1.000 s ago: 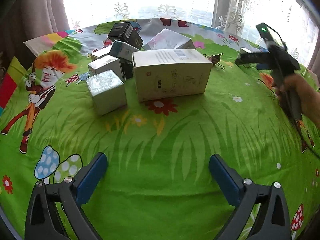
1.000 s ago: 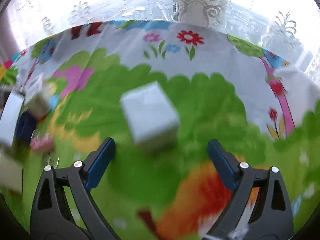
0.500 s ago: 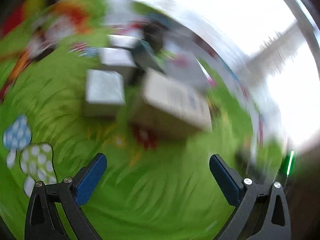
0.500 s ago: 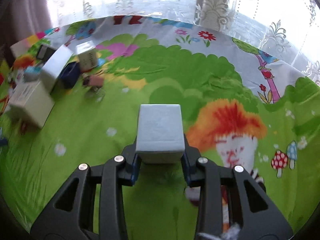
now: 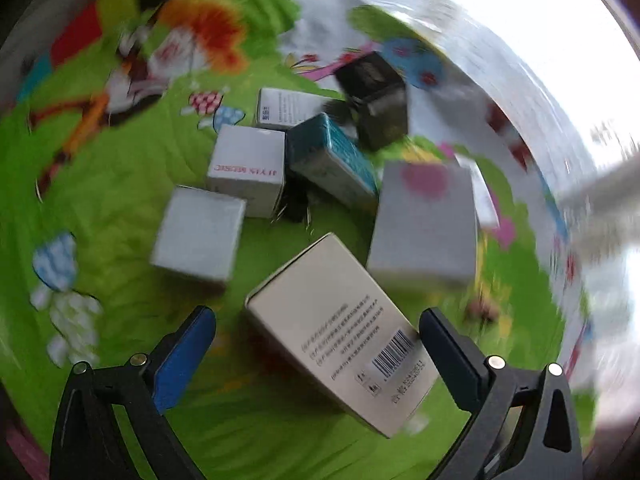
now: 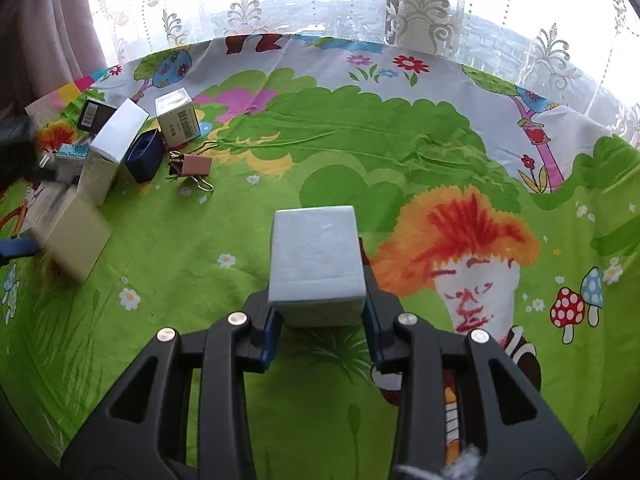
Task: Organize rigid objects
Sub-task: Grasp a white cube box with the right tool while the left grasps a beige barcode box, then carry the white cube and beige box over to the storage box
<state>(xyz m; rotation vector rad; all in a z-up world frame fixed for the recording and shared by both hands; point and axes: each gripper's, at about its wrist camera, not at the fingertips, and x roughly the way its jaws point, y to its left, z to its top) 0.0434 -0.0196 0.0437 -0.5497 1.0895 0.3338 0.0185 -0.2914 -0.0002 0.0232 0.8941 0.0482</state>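
In the right wrist view a pale silver box (image 6: 316, 256) sits upright between the pads of my right gripper (image 6: 318, 314). The pads press on its two sides, low over the green cartoon cloth (image 6: 240, 400), and the jaws are opening slightly. In the left wrist view my left gripper (image 5: 316, 320) stands open above a long beige box with a barcode (image 5: 340, 340), which lies slantwise between the blue pads (image 5: 180, 356). The right pad is close to the box's corner. That beige box (image 6: 74, 236) also shows at the left edge of the right wrist view.
Beyond the beige box lie a silver cube (image 5: 198, 236), a white box with red lettering (image 5: 250, 168), a teal box (image 5: 332, 160), a black box (image 5: 376, 100) and a grey box with a pink spot (image 5: 424, 220). A binder clip (image 6: 192, 166) lies near the pile. Lace curtains hang behind the table.
My right gripper closed on the silver box. My left gripper swung forward over the pile and rolled, so the beige box now lies between its open fingers.
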